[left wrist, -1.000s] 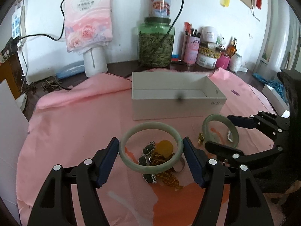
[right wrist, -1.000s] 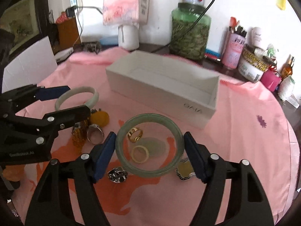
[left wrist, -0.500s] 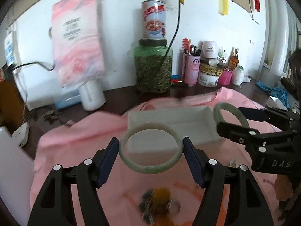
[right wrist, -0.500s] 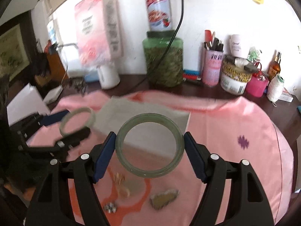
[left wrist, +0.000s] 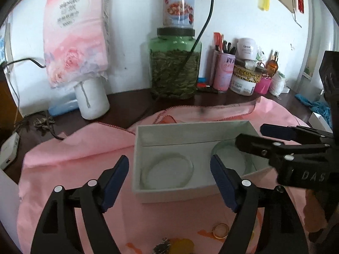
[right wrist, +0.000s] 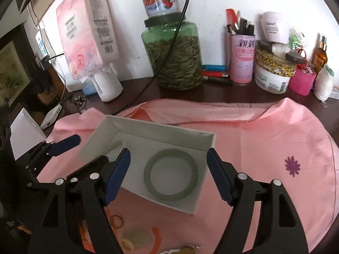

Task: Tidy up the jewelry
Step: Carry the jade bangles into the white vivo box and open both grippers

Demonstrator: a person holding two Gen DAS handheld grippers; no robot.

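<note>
Pale green jade bangles (right wrist: pixel 171 174) (left wrist: pixel 167 171) are seen lying flat inside the white cardboard box (right wrist: pixel 161 133). Both claws, left gripper (left wrist: pixel 169 182) and right gripper (right wrist: pixel 168 174), are held spread wide, nothing pinched. "DAS" is read on the right gripper's body.

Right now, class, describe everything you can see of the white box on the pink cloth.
The white box is a shallow, open rectangle, apparently cardboard, with plain walls and no lid. It sits flat on the pink cloth. Two pale green bangles lie flat inside, one at the right end, one at the left. Both grippers, left and right, hover open above it, holding nothing.
</note>
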